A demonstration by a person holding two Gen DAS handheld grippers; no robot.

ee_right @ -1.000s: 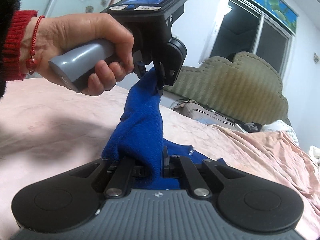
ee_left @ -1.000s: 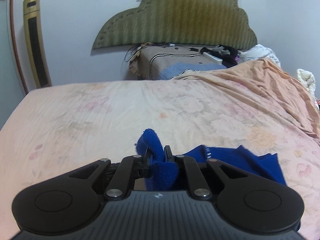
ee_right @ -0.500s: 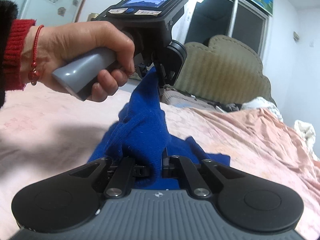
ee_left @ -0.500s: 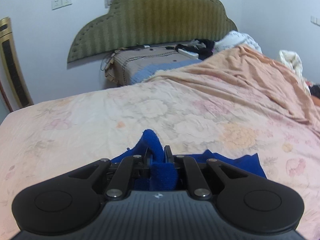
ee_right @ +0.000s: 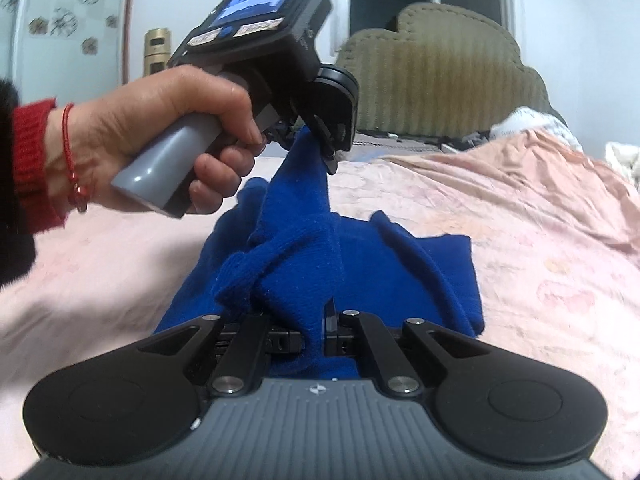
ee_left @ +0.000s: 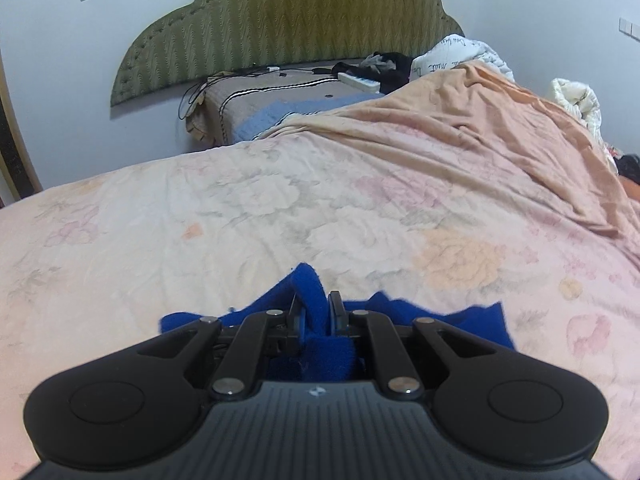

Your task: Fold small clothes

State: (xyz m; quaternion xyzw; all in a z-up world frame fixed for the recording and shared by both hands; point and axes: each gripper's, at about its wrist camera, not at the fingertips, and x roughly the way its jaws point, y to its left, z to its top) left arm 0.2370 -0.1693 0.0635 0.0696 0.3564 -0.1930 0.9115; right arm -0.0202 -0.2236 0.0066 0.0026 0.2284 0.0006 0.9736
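Note:
A small blue knitted garment [ee_right: 404, 268] lies partly on the floral bedsheet [ee_right: 532, 240] and is lifted at two edges. My left gripper [ee_left: 317, 307] is shut on a bunched fold of the blue garment [ee_left: 312, 288], the rest spreading flat behind its fingers. In the right wrist view the left gripper [ee_right: 320, 140] hangs above the bed with a hand [ee_right: 160, 120] around its grey handle, cloth stretched down from it. My right gripper [ee_right: 316, 320] is shut on the near edge of the same garment.
A green padded headboard [ee_left: 288, 16] stands against the far wall. A folded brown and blue blanket [ee_left: 280, 100] and dark clothes [ee_left: 384, 66] lie near it. A peach cover [ee_left: 480, 128] is heaped along the right side of the bed.
Both grippers have carried the blue garment sideways across the bed and a little lower. The right wrist has rolled, so the room tilts differently. Both grips have held.

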